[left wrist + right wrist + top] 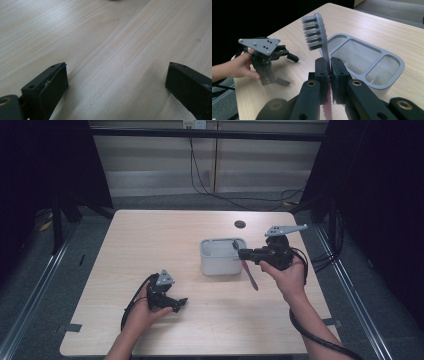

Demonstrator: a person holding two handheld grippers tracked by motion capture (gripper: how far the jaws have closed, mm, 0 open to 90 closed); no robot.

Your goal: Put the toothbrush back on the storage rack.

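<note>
My right gripper [241, 253] is shut on a toothbrush [251, 277] with a pink handle and a grey bristled head. The handle hangs down toward me and the head points at the near right corner of a grey compartment tray [220, 266]. In the right gripper view the jaws [329, 67] pinch the toothbrush [317, 32] at its neck. The head stands upright in front of the tray [401, 65], whose compartments look empty. My left gripper [179, 304] rests on the table at the front left. Its jaws [116, 82] stand wide apart over bare wood.
The light wooden table [150, 245] has a dark round hole [240, 224] behind the tray. Cables trail from both grippers off the front edge. The left gripper [289, 70] sits well apart from the tray.
</note>
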